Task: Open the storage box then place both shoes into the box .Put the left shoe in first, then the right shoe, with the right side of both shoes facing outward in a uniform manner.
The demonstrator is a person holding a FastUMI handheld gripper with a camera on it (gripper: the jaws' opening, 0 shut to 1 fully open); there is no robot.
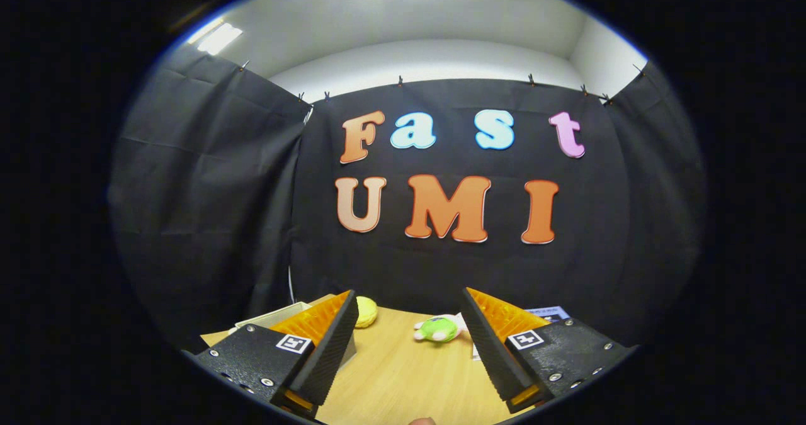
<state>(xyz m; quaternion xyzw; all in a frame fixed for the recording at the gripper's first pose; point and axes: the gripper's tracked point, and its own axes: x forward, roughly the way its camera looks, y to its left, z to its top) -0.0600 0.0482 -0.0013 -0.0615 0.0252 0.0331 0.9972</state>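
My gripper (409,305) is held level above a wooden table (403,368), its two fingers spread wide apart with nothing between them. Just behind the left finger (327,343) a pale box-like edge (267,317) peeks out; I cannot tell whether it is the storage box. Most of it is hidden by that finger.
A yellow rounded item (367,310) lies beyond the left finger. Between the fingers, farther back, lies a green and white plush toy (439,328). A white printed card (546,313) sits behind the right finger. Black cloth walls close the table's far side and left.
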